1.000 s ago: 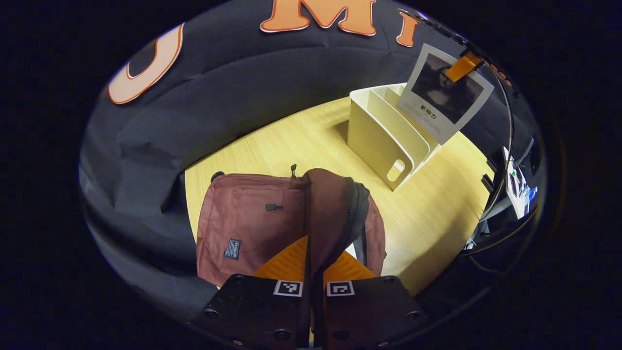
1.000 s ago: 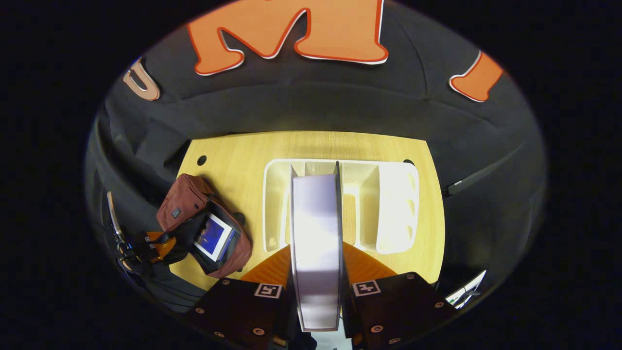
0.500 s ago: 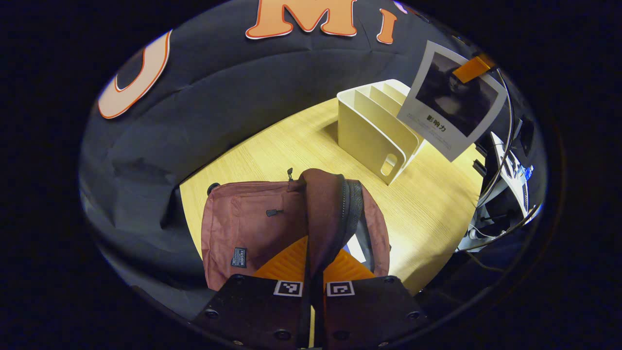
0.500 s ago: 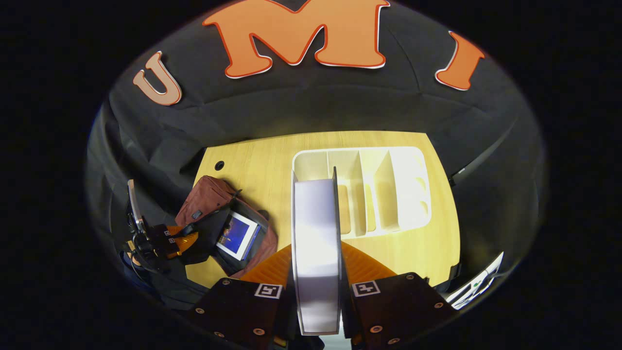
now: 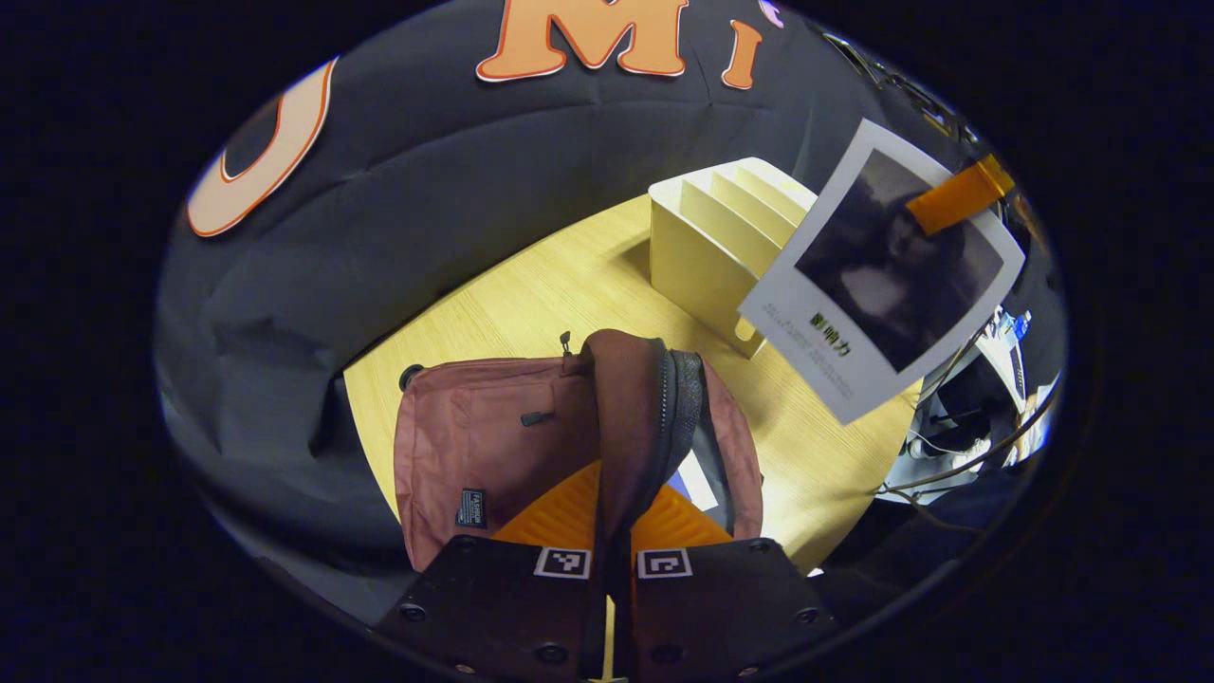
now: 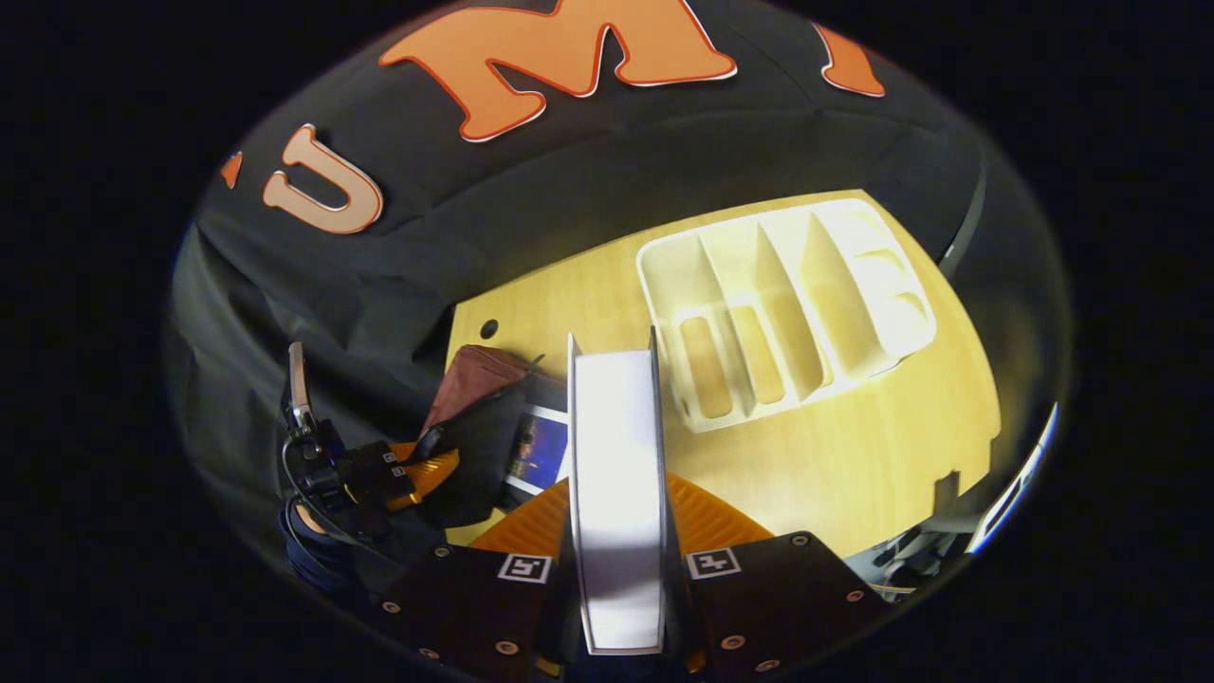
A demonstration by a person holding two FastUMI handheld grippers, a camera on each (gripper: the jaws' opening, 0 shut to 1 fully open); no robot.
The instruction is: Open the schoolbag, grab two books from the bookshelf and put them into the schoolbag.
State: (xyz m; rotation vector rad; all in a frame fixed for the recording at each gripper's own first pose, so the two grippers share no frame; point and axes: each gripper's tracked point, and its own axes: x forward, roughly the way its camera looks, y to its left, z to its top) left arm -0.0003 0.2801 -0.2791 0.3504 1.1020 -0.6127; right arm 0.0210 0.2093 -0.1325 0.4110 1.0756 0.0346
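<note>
A reddish-brown schoolbag (image 5: 493,436) lies on the wooden table, and my left gripper (image 5: 621,493) is shut on its raised flap (image 5: 631,398), holding the mouth open. A blue-covered book (image 6: 541,451) lies inside the bag. My right gripper (image 6: 616,493) is shut on a white book (image 6: 616,446) seen edge on, in the air between the bag and the cream bookshelf (image 6: 787,304). In the left gripper view this book (image 5: 882,275) hangs tilted in front of the bookshelf (image 5: 702,237), right of the bag, with one finger (image 5: 958,194) of the right gripper on it.
The table (image 5: 560,285) ends at the black cloth wall on the far and left sides. A cable hole (image 6: 488,329) sits near the bag's far corner. Cables and devices (image 5: 967,427) hang off the table's right edge. The left gripper (image 6: 417,470) shows beside the bag.
The right gripper has carried the white book away from above the bookshelf, toward the bag. The left gripper keeps the flap raised in about the same place.
</note>
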